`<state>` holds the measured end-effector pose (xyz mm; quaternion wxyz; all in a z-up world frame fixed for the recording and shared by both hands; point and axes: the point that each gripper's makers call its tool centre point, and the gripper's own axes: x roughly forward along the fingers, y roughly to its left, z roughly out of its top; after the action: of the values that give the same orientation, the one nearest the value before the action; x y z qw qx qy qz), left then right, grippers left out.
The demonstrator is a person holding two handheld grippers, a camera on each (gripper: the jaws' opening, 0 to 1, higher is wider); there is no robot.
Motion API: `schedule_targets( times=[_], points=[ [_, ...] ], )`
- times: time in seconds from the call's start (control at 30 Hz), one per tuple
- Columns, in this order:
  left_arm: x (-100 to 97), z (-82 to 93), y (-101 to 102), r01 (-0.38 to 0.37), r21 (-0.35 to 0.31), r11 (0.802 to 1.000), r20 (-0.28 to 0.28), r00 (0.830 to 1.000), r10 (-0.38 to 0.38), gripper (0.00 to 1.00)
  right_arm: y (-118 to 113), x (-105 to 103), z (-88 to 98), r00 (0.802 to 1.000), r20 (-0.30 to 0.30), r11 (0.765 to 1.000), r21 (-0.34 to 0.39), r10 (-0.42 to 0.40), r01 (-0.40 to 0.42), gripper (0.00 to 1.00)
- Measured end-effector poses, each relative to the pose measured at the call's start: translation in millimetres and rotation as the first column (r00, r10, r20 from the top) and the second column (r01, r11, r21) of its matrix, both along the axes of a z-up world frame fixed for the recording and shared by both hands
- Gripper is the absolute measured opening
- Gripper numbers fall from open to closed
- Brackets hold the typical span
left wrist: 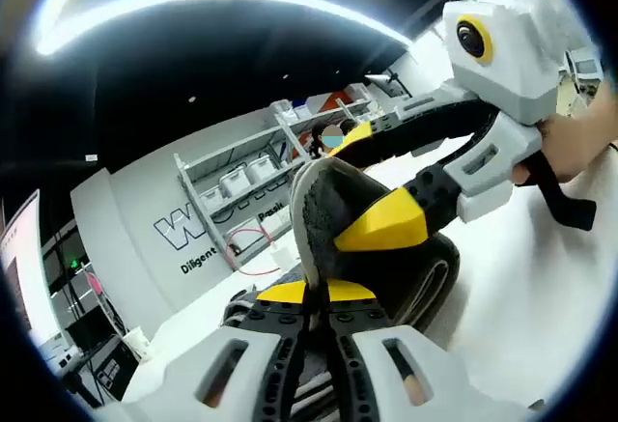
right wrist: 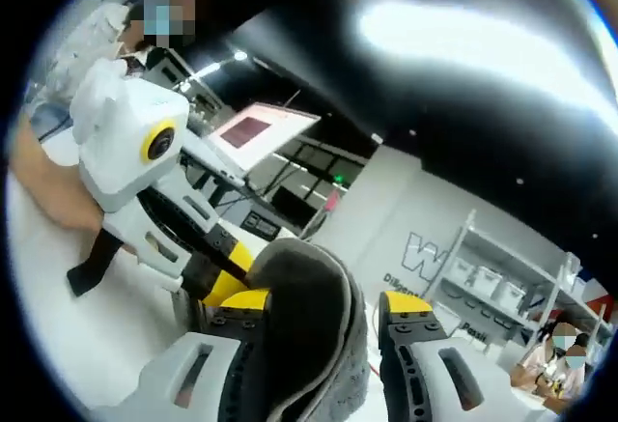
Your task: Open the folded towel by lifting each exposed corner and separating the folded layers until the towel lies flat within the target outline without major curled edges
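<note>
A dark grey towel [left wrist: 328,200] is bunched and held up off the white table [left wrist: 541,296]. My left gripper [left wrist: 316,294] is shut on a fold of it, yellow tips close together. From the right comes my right gripper [left wrist: 367,181], its jaws standing either side of the bundle. In the right gripper view the towel [right wrist: 309,306] rises between the spread jaws of my right gripper [right wrist: 326,300], lying against the left jaw with a small gap at the right jaw. My left gripper [right wrist: 227,282] meets the towel from the left. The towel's lower part is hidden.
A person's hand [left wrist: 579,142] holds the right gripper's handle. Behind the table [right wrist: 68,277] stand white shelves with bins [left wrist: 241,171] against a lettered grey wall. A tilted screen [right wrist: 251,132] and other people show in the background.
</note>
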<state>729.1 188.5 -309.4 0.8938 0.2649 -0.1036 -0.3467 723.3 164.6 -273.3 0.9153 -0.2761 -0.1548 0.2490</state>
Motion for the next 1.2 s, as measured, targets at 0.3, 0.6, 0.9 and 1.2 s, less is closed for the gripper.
schedule_targets(
  times=[0.3, 0.6, 0.9, 1.2],
  points=[
    [-5.4, -4.2, -9.6, -0.015, 0.218, 0.976, 0.171, 0.985, -0.023, 0.04, -1.2, 1.7, -2.4, 0.999, 0.042, 0.997, -0.069, -0.024, 0.027, 0.39],
    [-7.3, -8.7, -15.3, -0.022, 0.295, 0.955, 0.215, 0.976, -0.044, 0.05, -4.2, 6.2, -0.4, 0.997, 0.064, 0.995, -0.087, -0.051, 0.056, 0.48],
    [-8.8, -7.0, -16.7, -0.022, 0.281, 0.959, 0.214, 0.976, -0.041, 0.04, -20.2, 15.7, -2.7, 0.996, -0.018, 0.996, 0.012, -0.084, 0.084, 0.52],
    [-10.6, 9.7, -10.4, -0.057, 0.254, 0.966, 0.294, 0.955, -0.020, 0.04, -14.0, 13.3, -12.7, 0.996, -0.017, 0.994, -0.064, -0.091, 0.090, 0.58]
  ],
)
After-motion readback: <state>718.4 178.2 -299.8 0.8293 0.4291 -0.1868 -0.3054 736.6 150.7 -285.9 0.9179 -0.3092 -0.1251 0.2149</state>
